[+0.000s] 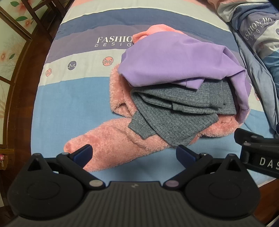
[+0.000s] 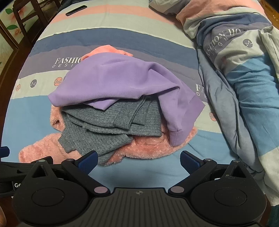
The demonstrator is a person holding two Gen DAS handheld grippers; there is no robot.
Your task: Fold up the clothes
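A pile of clothes lies on the bed. A purple sweatshirt (image 1: 167,59) is on top, a grey knit garment (image 1: 174,113) under it, and a fluffy pink garment (image 1: 111,139) at the bottom with a sleeve stretching to the near left. The same pile shows in the right wrist view: purple sweatshirt (image 2: 113,78), grey knit (image 2: 111,129), pink garment (image 2: 144,148). My left gripper (image 1: 134,153) is open and empty, just in front of the pink sleeve. My right gripper (image 2: 138,158) is open and empty, in front of the pile's near edge.
The bed has a striped sheet (image 1: 73,108) in blue, purple and grey. A crumpled matching quilt (image 2: 244,73) lies along the right side. A dark wooden bed frame (image 1: 19,73) runs on the left. A dark flat object (image 2: 76,10) lies at the far end.
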